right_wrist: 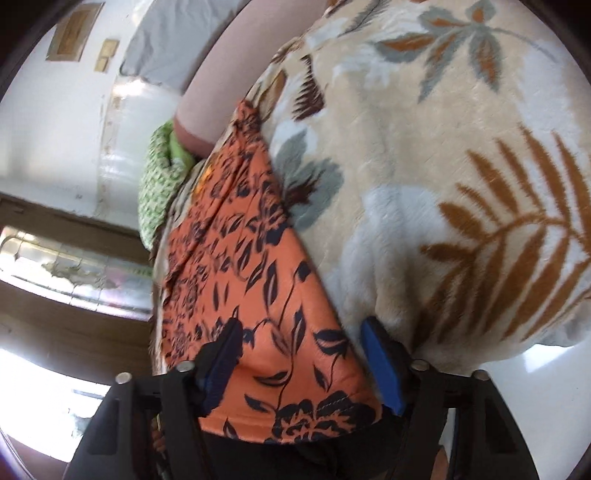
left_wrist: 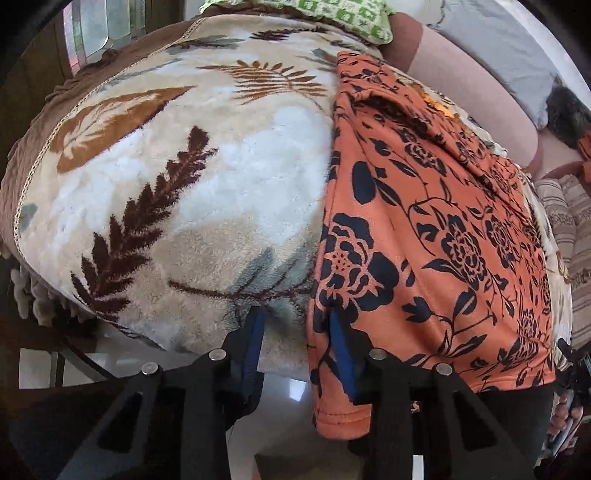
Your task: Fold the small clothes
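The left tool point(left_wrist: 299, 325) points steeply down, jaws parted astride the near left corner of the orange floral garment point(left_wrist: 424, 229). The right tool point(right_wrist: 303, 339), tilted less steeply, stands parted around the same hem. The garment lies flat on the leaf-patterned blanket point(left_wrist: 192, 177).

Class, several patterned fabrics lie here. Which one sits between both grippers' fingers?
The orange garment with dark flowers; the leaf-print blanket lies beneath, the green checked cloth farther away.

Orange garment point(left_wrist: 424, 236) with dark floral print lies flat, hem overhanging the edge.
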`<action>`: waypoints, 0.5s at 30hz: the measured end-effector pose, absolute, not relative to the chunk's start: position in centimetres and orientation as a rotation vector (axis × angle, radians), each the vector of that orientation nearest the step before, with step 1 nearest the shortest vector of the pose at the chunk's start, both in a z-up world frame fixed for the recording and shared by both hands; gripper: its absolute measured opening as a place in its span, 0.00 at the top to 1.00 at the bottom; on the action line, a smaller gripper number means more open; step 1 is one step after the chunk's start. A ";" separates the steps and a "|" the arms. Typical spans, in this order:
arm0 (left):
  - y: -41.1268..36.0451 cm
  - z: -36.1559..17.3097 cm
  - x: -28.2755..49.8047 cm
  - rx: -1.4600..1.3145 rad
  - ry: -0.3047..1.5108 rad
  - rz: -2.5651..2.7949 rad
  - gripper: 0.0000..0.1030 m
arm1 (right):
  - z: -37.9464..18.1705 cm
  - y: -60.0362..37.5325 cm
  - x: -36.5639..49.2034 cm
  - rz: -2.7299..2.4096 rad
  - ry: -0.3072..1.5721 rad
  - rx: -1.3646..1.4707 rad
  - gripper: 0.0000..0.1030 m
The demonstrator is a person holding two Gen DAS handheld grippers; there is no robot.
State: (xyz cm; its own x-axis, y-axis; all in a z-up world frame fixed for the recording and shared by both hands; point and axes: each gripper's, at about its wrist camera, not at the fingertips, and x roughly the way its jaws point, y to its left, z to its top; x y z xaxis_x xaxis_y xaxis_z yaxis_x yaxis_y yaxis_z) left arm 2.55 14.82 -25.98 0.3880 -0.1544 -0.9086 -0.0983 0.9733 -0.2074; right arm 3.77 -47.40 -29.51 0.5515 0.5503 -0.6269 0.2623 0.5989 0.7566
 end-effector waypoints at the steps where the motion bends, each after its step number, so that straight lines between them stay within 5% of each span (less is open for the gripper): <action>1: 14.7 -26.0 2.4 -0.230 1.168 -0.044 0.62 | -29.6 -47.3 3.6 0.223 1.015 0.957 0.44; 4: 14.2 -26.0 2.2 -0.230 1.147 -0.096 0.45 | -29.9 -47.4 3.2 0.253 1.011 0.966 0.44; 11: 12.3 -26.7 1.3 -0.158 1.142 -0.203 0.41 | -30.4 -47.4 3.0 0.254 1.010 1.007 0.43; 15: 13.2 -26.7 0.8 -0.187 1.151 -0.195 0.72 | -30.9 -47.7 3.1 0.248 1.000 1.040 0.42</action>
